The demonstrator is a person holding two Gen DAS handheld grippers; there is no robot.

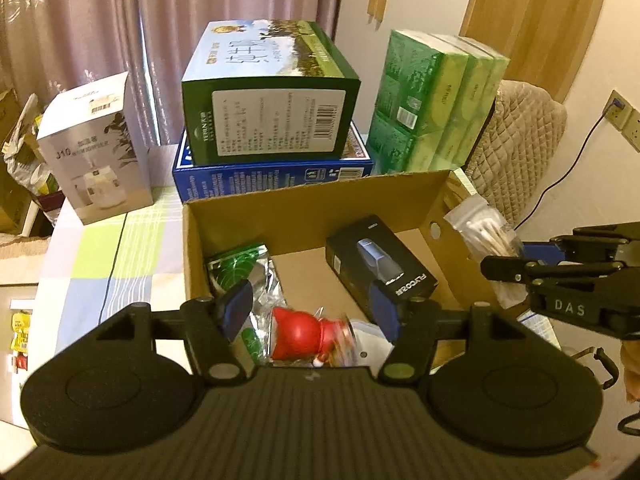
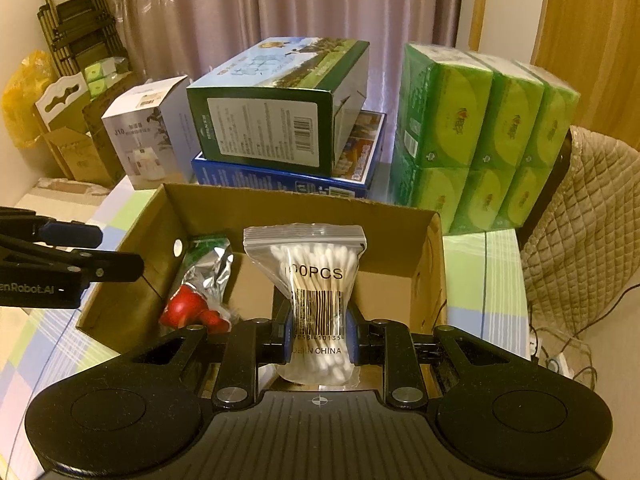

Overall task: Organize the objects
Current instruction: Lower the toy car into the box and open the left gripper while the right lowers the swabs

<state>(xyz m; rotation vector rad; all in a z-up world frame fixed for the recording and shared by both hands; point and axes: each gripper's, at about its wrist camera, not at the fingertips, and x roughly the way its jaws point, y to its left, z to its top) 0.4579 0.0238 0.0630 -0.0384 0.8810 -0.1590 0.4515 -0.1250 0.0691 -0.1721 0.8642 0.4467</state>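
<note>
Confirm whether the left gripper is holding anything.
No: the left gripper stands open above the cardboard box, with the red toy lying loose below.

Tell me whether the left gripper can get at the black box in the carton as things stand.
Probably yes. The left gripper is open over the carton, and the black box lies uncovered just beyond its right finger. The right gripper, shut on the swab bag, hovers nearby and might crowd it.

left gripper [image 1: 310, 312] fingers spread, right gripper [image 2: 316, 334] clamped
</note>
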